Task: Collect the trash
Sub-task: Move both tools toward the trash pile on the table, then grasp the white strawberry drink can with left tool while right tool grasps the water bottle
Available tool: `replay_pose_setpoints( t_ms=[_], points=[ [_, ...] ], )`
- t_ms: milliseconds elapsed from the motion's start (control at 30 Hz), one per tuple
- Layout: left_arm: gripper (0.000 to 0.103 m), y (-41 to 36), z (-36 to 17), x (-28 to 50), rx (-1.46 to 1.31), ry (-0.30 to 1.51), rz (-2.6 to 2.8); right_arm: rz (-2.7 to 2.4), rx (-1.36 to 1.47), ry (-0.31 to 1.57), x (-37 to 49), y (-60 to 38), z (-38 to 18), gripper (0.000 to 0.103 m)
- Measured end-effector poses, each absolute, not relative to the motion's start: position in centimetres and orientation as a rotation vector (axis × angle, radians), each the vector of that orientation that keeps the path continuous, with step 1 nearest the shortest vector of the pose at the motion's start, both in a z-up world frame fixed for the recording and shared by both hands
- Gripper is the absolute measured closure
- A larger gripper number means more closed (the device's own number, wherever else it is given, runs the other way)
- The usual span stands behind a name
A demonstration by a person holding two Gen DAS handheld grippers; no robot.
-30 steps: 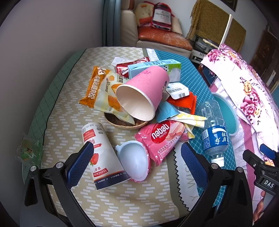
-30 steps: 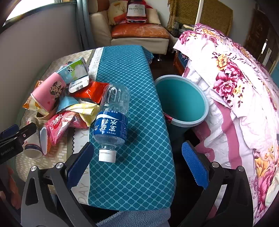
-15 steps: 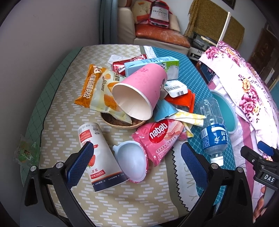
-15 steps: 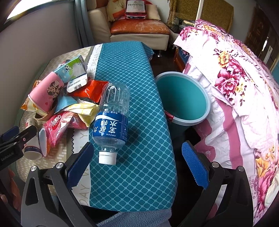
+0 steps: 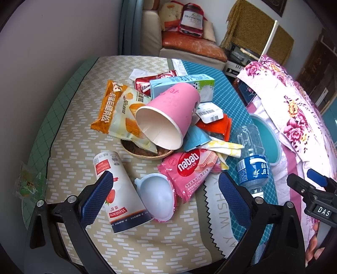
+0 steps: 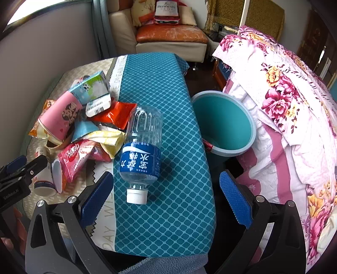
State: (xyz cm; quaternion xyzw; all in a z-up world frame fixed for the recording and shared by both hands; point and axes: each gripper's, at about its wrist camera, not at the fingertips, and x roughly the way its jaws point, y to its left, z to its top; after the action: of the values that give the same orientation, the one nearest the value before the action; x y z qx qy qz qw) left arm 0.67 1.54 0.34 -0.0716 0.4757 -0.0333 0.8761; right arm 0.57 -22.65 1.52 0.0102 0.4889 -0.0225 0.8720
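Both grippers were wide open and held nothing. The right gripper (image 6: 166,196) hung over the water bottle (image 6: 141,147), which lay on the table (image 6: 179,179). The bin (image 6: 223,126) sat at two o'clock. Best to grab the bottle's fat middle.

A pink wrapper (image 5: 190,168) reads "nabati WAFER"; the white cup (image 5: 118,194) carries "Westacre"; "Hennessy" marks the red bag (image 5: 192,19); "DAS" labels the right gripper (image 5: 316,202).
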Motion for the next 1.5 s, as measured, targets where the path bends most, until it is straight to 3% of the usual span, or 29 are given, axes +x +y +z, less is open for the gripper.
replay_pose_setpoints(
  t_ms=[867, 1300, 1400, 1500],
  points=[
    [0.003, 2.3, -0.3, 0.8, -0.133, 1.034, -0.075, -0.028, 0.030, 1.056, 1.5, -22.1, 1.2, 0.006],
    [0.003, 8.7, -1.9, 1.3, -0.251, 1.129, 0.010, 0.061, 0.090, 1.136, 5.0, -22.3, -1.3, 0.006],
    [0.006, 9.6, -2.8, 1.3, -0.267, 1.161, 0.039, 0.076, 0.108, 1.164, 6.2, -22.2, -2.5, 0.010],
    [0.015, 10.1, -3.8, 1.4, -0.282, 1.195, 0.043, 0.090, 0.129, 1.184, 7.2, -22.2, -3.2, 0.020]
  ],
)
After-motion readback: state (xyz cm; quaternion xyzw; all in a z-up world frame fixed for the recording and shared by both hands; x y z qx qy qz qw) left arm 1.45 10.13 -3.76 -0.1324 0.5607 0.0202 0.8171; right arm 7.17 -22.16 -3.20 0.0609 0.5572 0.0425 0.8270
